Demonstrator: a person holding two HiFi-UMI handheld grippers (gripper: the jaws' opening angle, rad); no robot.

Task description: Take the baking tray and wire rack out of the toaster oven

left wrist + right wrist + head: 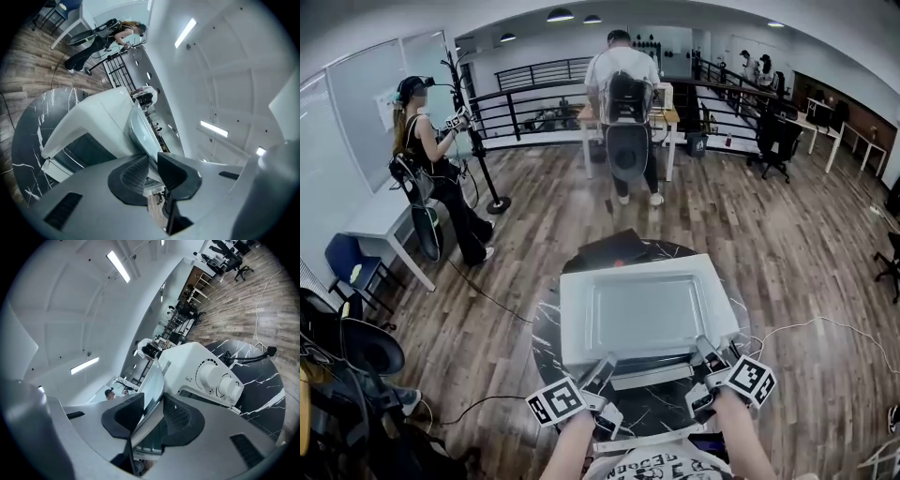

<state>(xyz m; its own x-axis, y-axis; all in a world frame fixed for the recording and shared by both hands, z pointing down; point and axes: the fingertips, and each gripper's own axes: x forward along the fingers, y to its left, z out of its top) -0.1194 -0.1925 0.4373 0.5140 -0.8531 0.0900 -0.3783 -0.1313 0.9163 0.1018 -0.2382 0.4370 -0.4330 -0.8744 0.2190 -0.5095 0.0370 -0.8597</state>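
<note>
Metal is sitting in both of my grips. My left claw (pixel 152 164) is holding its pads on the thin near rim of the baking tray (pixel 647 309). My right claw (pixel 152 411) is pinching the same rim further along, with the sheet running edge-on straight out between its pads. How firmly the left one is biting I am only judging: the rim is lying right in its narrow gap.

From both claws the tray is stretching directly away from me, flat. Its long axis is running crosswise, left to right, so I am gripping one long side at two places: the left claw nearer the middle, the right claw close to the right-hand corner. Neither hand is sitting nearer than the other.

Beneath the tray the white toaster oven (pixel 201 366) is standing on the black marbled counter (pixel 546 337), its knobs showing under my right claw. The tray is lying over the oven's roof; whether it is touching or hanging just above, I cannot tell. The wire rack is showing in no view.

As I judge it, any coming move is depending on both claws travelling together, or the long tray will be tipping.
</note>
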